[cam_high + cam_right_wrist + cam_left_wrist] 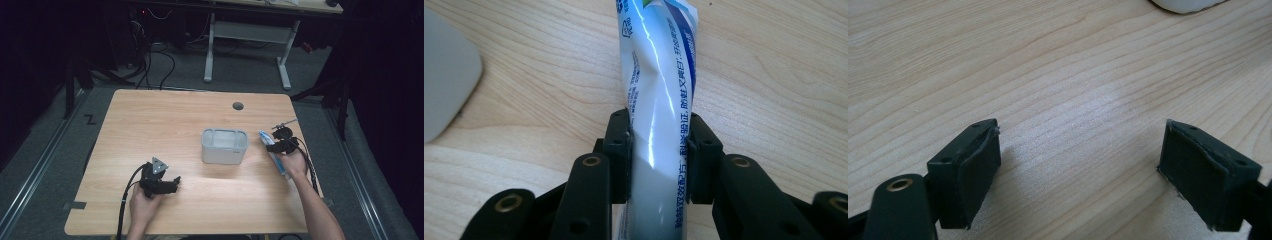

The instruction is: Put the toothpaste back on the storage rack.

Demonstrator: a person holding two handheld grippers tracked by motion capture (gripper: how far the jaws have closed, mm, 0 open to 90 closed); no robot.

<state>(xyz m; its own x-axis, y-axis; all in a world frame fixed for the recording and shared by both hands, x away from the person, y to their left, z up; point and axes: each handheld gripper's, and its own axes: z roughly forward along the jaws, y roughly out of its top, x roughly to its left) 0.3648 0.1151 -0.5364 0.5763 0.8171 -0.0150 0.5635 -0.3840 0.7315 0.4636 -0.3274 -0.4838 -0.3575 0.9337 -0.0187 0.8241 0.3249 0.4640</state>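
Right gripper (658, 145) pinching toothpaste tube (659, 75) mid-body, 3 o'clock of grey bin (224, 146); likely light, soft, glossy-slippery. Left gripper (1080, 160) spread, empty.

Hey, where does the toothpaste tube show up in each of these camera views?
High view: the toothpaste tube lies right of centre, beside the grey bin, with the right tool shut on it.
Left gripper view: the tube is not in it.
Right gripper view: the tube runs up the middle between the jaws.
Shared landmark: the grey bin, at the left edge of the right gripper view.
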